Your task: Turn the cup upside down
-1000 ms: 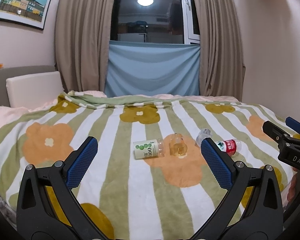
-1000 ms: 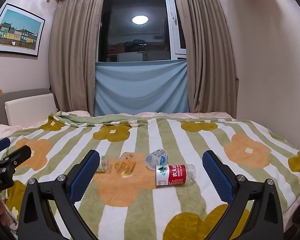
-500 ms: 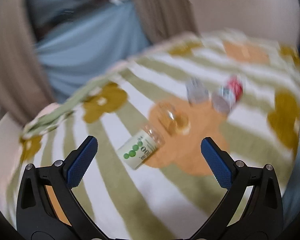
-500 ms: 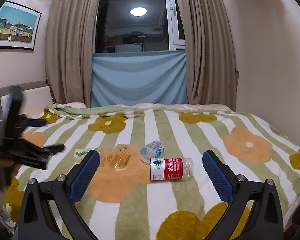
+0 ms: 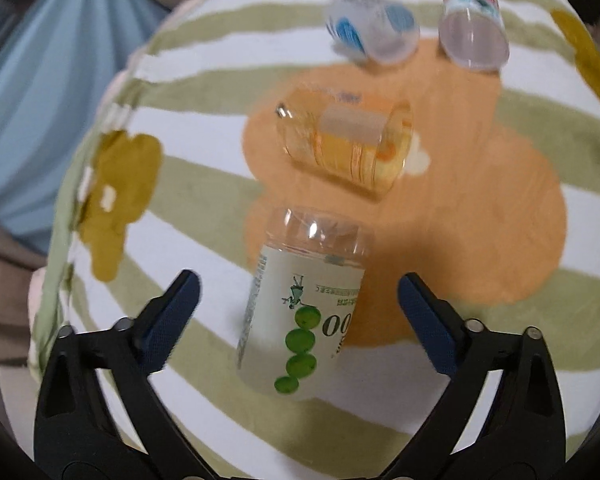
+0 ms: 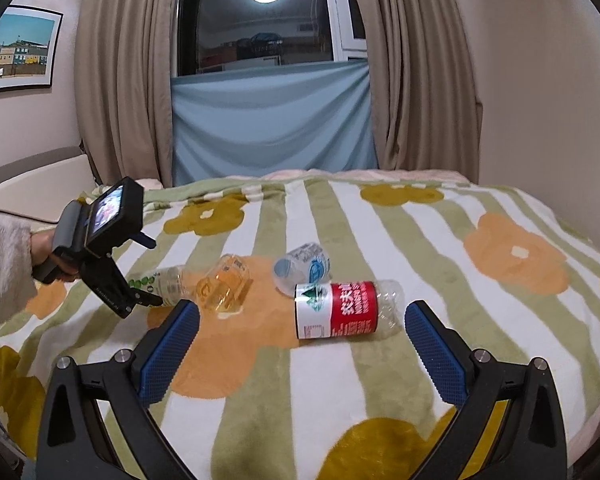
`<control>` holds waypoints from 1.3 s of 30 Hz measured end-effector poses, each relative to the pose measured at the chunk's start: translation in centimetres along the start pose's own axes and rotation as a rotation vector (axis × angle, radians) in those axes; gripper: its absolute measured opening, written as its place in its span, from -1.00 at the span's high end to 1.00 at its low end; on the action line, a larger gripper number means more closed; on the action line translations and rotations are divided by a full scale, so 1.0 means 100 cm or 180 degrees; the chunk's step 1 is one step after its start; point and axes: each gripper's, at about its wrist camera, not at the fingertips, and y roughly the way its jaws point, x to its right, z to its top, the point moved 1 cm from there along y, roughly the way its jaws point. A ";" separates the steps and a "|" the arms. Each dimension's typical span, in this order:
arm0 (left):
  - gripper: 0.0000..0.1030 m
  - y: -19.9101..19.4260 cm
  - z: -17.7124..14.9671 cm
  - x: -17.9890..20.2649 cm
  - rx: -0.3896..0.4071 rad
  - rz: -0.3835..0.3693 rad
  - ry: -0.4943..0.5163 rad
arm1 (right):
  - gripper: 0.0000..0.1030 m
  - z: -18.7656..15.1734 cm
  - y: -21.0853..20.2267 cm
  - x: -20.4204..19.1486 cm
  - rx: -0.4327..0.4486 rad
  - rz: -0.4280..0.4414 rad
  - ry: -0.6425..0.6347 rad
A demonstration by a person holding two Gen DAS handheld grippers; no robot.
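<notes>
Several cut-bottle cups lie on their sides on the striped flower blanket. A cup with a white label and green dots lies between the fingers of my open left gripper, untouched; it shows partly in the right wrist view. A yellow-tinted clear cup lies beyond it. A blue-label cup and a red-label cup lie farther right. My right gripper is open and empty, above the blanket near the red-label cup. The left gripper shows there, pointing down.
The bed's right edge runs close to the wall. A window with a blue cloth and curtains stands behind the bed. A headboard cushion is at the left.
My left gripper has swung forward and down over the green-dot cup, which now sits between its fingers. My right gripper has barely moved. No cup has moved.
</notes>
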 end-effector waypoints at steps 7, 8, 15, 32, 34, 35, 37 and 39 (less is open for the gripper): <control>-0.36 0.023 -0.003 -0.004 -0.0280 -0.0135 0.0110 | -0.99 -0.006 0.020 0.001 -0.0115 0.0099 0.0055; -0.22 0.024 -0.004 -0.004 -0.0324 -0.0141 0.0131 | -0.99 -0.007 0.022 0.002 -0.0119 0.0107 0.0063; -0.21 0.016 -0.004 0.000 -0.0365 -0.0151 0.0224 | -0.99 -0.002 0.017 0.006 -0.0081 0.0155 0.0157; -0.21 -0.075 0.056 0.113 -0.0209 -0.0266 -0.0010 | -0.99 0.013 -0.025 0.031 -0.0028 0.0264 0.0392; -0.21 -0.068 0.060 0.125 -0.0206 -0.0370 -0.0161 | -0.99 0.011 -0.028 0.038 -0.0094 0.0264 0.0423; -0.21 -0.064 0.061 0.132 -0.0214 -0.0402 -0.0229 | -0.99 0.009 -0.030 0.041 -0.0114 0.0264 0.0428; -0.21 -0.053 0.062 0.144 -0.0282 -0.0463 -0.0379 | -0.99 0.005 -0.034 0.045 -0.0172 0.0272 0.0441; -0.21 -0.042 0.060 0.149 -0.0368 -0.0540 -0.0572 | -0.99 0.000 -0.036 0.050 -0.0234 0.0274 0.0462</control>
